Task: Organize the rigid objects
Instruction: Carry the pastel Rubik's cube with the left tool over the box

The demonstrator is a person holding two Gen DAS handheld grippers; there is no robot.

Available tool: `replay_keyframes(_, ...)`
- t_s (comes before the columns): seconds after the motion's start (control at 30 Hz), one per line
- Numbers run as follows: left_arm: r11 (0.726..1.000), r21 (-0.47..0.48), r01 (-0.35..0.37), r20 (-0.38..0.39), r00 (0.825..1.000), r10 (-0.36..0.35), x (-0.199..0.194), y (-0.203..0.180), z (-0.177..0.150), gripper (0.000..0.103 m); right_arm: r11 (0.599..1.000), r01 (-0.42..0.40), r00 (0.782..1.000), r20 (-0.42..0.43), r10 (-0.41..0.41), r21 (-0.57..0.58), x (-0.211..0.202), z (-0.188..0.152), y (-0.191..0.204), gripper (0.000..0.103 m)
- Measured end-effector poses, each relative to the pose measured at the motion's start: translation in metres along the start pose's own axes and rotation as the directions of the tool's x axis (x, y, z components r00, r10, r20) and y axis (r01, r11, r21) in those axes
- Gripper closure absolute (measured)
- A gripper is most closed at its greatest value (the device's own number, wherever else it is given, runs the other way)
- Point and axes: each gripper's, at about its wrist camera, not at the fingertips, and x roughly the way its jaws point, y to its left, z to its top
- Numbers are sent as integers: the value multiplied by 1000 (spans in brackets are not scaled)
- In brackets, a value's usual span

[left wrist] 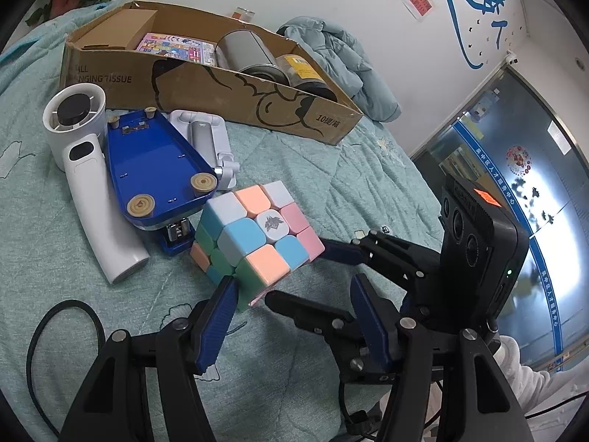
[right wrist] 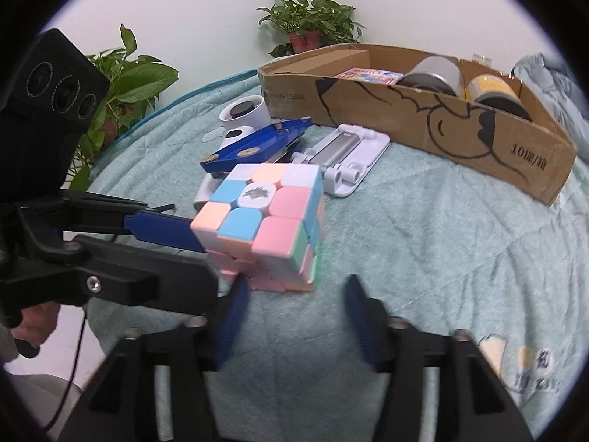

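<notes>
A pastel puzzle cube (left wrist: 257, 235) (right wrist: 265, 217) sits tilted just above the teal bedspread, its lower layer turned out of line. My left gripper (left wrist: 294, 283) (right wrist: 208, 263) is shut on it: in the right wrist view one blue pad (right wrist: 162, 230) lies flat against the cube's left face, and the black finger runs along its near side. My right gripper (right wrist: 298, 287) (left wrist: 296, 274) stands open. Its fingers straddle the cube's near lower corner without pressing on it.
Behind the cube lie an upturned blue stapler (left wrist: 154, 162), a white handheld fan (left wrist: 84, 169) and a white folding stand (left wrist: 206, 140). A long cardboard box (left wrist: 221, 88) holds a tin (left wrist: 250, 51), a yellow jar (left wrist: 298, 70) and a colourful pack (left wrist: 176, 46). A black cable (left wrist: 36, 331) loops at left.
</notes>
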Motion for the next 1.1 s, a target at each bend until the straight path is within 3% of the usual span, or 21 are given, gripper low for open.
replay_keyframes(0.17,1000,-5,4,-3,1000,-4,1,0,-1,43,998,-53,998,-24,52,-39,9,4,6,39)
replay_keyframes(0.2,1000,-5,5,-3,1000,-5,1,0,-1,43,997,-59,998,-31,57,-49,11,4,9,46)
replay_keyframes(0.37,1000,-2,-16,5,1000,16,0,-2,-2,43,997,-34,999,-26,32,-66,10,1,14,54)
replay_keyframes(0.43,1000,-3,-26,11,1000,26,0,-1,-1,43,998,-8,1000,-20,7,-61,8,-1,16,68)
replay_keyframes(0.53,1000,0,-24,10,1000,24,1,-3,-2,43,999,13,1000,-12,-13,-29,5,-4,15,72)
replay_keyframes(0.73,998,23,-53,0,999,53,6,-8,-6,42,998,59,998,-9,-59,-9,6,-7,21,73)
replay_keyframes(0.87,1000,3,-23,-11,1000,23,4,0,-5,43,999,33,999,-6,-33,26,3,-7,16,72)
replay_keyframes(1.0,1000,-13,-15,37,999,15,-11,9,0,39,999,-14,1000,24,13,39,-6,-5,11,71)
replay_keyframes(1.1,999,-41,2,34,999,-1,-11,15,4,39,999,-18,1000,23,18,26,-7,-1,7,45)
